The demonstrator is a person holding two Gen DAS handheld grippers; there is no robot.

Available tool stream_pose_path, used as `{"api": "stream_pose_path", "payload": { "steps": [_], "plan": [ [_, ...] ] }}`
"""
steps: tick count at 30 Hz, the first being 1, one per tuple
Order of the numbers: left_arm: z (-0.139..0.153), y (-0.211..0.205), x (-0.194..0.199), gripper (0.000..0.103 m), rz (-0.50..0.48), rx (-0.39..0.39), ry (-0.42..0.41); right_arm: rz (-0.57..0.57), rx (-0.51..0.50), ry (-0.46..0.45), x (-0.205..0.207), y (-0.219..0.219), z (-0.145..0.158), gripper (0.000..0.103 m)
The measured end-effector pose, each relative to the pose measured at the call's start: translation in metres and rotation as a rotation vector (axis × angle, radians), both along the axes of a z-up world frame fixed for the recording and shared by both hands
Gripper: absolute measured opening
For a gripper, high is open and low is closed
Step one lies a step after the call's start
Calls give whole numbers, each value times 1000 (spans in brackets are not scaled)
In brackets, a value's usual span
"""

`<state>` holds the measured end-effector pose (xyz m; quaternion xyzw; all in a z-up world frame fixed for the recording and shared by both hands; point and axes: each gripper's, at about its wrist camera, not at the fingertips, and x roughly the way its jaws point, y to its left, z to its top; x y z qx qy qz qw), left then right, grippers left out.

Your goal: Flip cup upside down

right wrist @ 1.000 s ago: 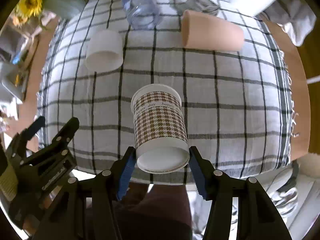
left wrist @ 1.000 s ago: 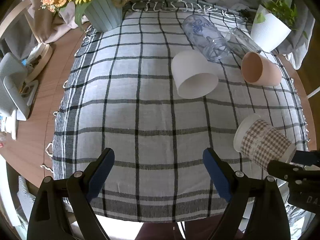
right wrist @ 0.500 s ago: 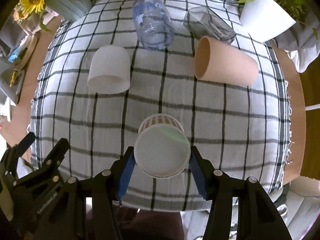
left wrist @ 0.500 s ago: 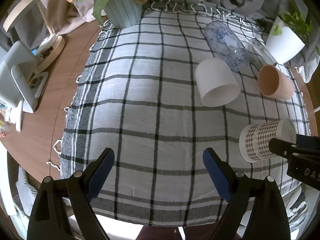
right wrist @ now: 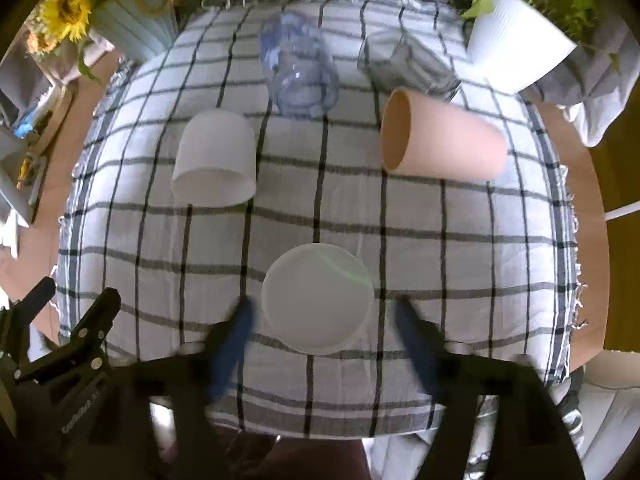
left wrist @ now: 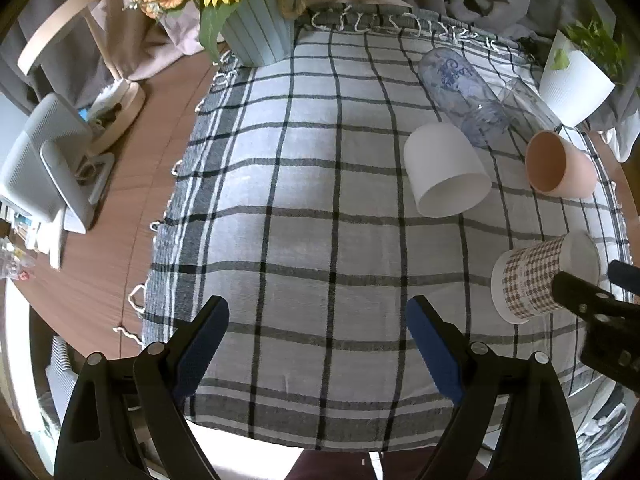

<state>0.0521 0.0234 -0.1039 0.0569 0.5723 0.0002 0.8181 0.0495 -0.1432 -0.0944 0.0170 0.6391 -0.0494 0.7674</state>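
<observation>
The houndstooth paper cup (left wrist: 536, 284) stands mouth down on the checked cloth (left wrist: 304, 200); in the right wrist view I see its white bottom (right wrist: 318, 304) facing me. My right gripper (right wrist: 324, 324) is open, its blurred fingers (right wrist: 236, 328) spread on either side of the cup, apart from it. In the left wrist view the right gripper's black frame (left wrist: 592, 312) overlaps the cup. My left gripper (left wrist: 316, 344) is open and empty over the cloth's near edge.
A white cup (right wrist: 216, 164), a peach cup (right wrist: 436, 140), a clear blue-printed jar (right wrist: 298, 68) and a glass (right wrist: 404, 60) lie on their sides. A sunflower vase (left wrist: 256, 28) and a white plant pot (right wrist: 516, 48) stand at the back.
The right gripper turned the houndstooth cup over, set it mouth down on the cloth, and opened, letting it go. The left gripper stayed open and shifted slightly.
</observation>
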Motion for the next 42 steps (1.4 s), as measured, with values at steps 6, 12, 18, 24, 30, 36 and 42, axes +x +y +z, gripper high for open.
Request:
{"api": "stream_pose_path", "payload": {
  "steps": [6,12,18,24,30,36,42],
  "plan": [
    [13,-3,-8,93,-18,-7,-23,-55,-1,-99,-23,-7,27,83],
    [34,-7,-19,96,-44,-25,-68,-131,-6,-227,-52,-16,59,85],
    [59,-7,-31,99,-47,-38,-134,-172,-10,-356,-81,-17,86,89],
    [81,-5,-43,100,-39,-51,-202,-202,0,-440,-101,-18,103,89],
    [99,-3,-59,102,-26,-69,-273,-207,21,-485,-117,-18,112,90],
    [105,-4,-70,103,-34,-103,-287,-202,19,-530,-131,-17,118,92],
    [107,-3,-75,102,-24,-103,-287,-192,17,-557,-135,-15,125,95]
  ]
}}
